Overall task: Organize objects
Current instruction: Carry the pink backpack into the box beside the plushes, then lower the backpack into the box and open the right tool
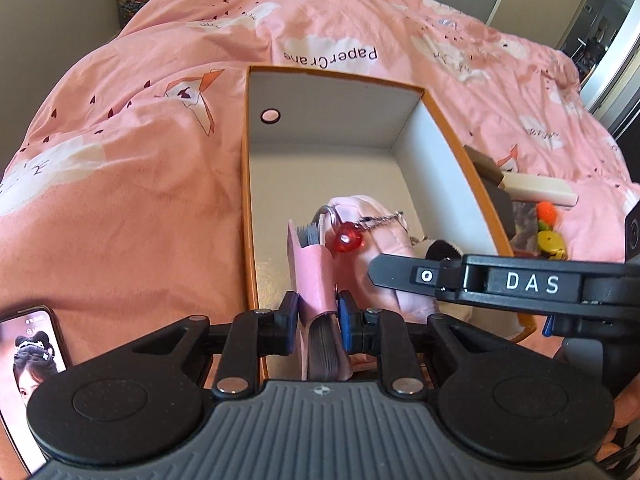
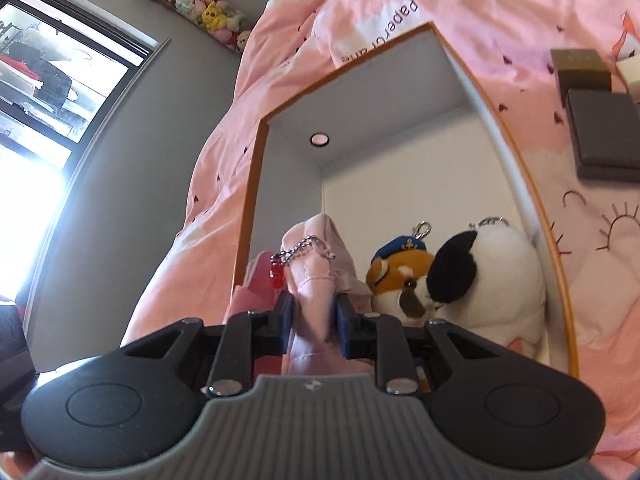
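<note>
An open orange box with white inside (image 1: 256, 184) (image 2: 452, 92) lies on the pink bed. My left gripper (image 1: 318, 322) is shut on a pink leather card holder (image 1: 314, 280) over the box's near end. My right gripper (image 2: 314, 324) is shut on a pale pink pouch (image 2: 316, 280) (image 1: 372, 240) with a bead chain and a red heart charm (image 1: 347, 240) (image 2: 277, 274). The right gripper's body (image 1: 520, 282) crosses the left wrist view from the right. A fox plush with a blue cap (image 2: 400, 276) and a white and black plush (image 2: 492, 272) lie in the box.
A phone (image 1: 28, 364) lies on the duvet at the left. Dark flat boxes (image 2: 604, 132), a cream box (image 1: 536, 188) and small orange and yellow toys (image 1: 550, 228) lie right of the box. Plush toys (image 2: 192, 0) hang on the wall by a window (image 2: 48, 92).
</note>
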`<state>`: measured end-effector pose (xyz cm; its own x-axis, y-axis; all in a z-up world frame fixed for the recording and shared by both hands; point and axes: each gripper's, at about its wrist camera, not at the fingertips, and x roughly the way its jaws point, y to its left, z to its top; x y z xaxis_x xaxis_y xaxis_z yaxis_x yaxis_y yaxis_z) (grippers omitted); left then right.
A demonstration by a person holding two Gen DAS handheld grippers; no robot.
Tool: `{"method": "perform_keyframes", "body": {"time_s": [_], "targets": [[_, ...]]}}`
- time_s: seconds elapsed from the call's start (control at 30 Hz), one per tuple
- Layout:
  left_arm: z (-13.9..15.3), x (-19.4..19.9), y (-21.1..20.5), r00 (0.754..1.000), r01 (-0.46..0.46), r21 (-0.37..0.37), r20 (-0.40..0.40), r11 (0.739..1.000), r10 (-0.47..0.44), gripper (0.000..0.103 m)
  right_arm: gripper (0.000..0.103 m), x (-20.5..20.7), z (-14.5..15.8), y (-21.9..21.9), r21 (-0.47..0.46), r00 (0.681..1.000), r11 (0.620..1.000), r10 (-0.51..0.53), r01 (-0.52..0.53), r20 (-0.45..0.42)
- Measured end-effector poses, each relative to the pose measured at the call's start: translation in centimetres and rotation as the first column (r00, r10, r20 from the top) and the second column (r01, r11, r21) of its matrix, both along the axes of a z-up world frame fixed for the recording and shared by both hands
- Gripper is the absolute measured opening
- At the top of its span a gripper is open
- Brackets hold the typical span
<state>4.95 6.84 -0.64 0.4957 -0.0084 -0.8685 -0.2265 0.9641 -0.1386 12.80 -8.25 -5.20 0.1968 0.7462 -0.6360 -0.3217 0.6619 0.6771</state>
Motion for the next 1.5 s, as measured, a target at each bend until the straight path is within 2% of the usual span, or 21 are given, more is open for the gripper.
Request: {"method": "perform_keyframes", "body": {"time_s": [0.2,0.4,0.47,0.73,0.83,0.93,0.97,1.03,1.1,1.2,1.33,1.5], "targets": [[-0.7,0.0,-0.5,1.000,0.008,0.070,-0.013,0.998,-0.008,0.023,0.023,0.1,-1.0,1.0,0.015,0.997,0.998,0.055,-0.055,-0.045],[-1.4,0.0,-1.1,0.999,0.041,0.107,-0.033,0.993,-0.038,0.024,0.023,0.5,-3.0,1.4,-0.011,0.990,0.999,0.051,-0.053,-0.130],[-1.9,0.2,-1.1,0.998,0.049,0.083,-0.054,0.995,-0.045,0.025,0.023,0.5,-3.6,1.3,-0.035,0.988,0.998,0.045,-0.051,-0.148],[-2.2,0.0,-0.6,0.997,0.054,0.066,-0.060,0.996,-0.050,0.030,0.024,0.5,-3.6,1.5,-0.072,0.989,0.996,0.049,-0.060,-0.141],[-2.0,-0.3,-0.2,0.998,0.050,0.027,-0.042,0.998,-0.048,0.033,0.025,0.6,-3.6,1.2,-0.068,0.989,0.996,0.047,-0.057,-0.142],[-1.3,-0.7,0.0,0.998,0.060,0.002,-0.005,0.998,-0.059,0.041,0.026,0.5,-3.7,1.1,-0.063,0.989,0.996,0.047,-0.056,-0.144],[-1.0,-0.9,-0.1,0.998,0.063,0.009,0.008,0.998,-0.063,0.047,0.027,0.5,-3.8,1.1,-0.060,0.988,0.997,0.047,-0.056,-0.144],[-0.4,-1.1,0.0,0.997,0.069,0.014,0.029,0.998,-0.069,0.049,0.029,0.6,-3.8,1.2,-0.055,0.988,0.997,0.048,-0.056,-0.146],[0.2,-1.2,0.6,0.997,0.063,-0.024,0.045,0.998,-0.062,0.051,0.031,0.7,-3.8,1.2,-0.054,0.988,0.997,0.051,-0.059,-0.147],[1.2,-1.4,1.8,0.996,0.037,-0.071,0.079,0.997,-0.031,0.052,0.031,0.7,-3.8,1.2,-0.056,0.988,0.996,0.053,-0.062,-0.143],[1.7,-1.3,2.9,0.994,0.002,-0.058,0.107,0.998,0.004,0.052,0.032,0.5,-3.3,1.5,-0.078,0.991,0.994,0.062,-0.072,-0.116],[1.2,-1.0,4.0,0.994,-0.022,-0.064,0.109,0.998,0.029,0.048,0.031,-0.4,-1.7,1.8,-0.115,0.994,0.988,0.101,-0.104,-0.031]]}}
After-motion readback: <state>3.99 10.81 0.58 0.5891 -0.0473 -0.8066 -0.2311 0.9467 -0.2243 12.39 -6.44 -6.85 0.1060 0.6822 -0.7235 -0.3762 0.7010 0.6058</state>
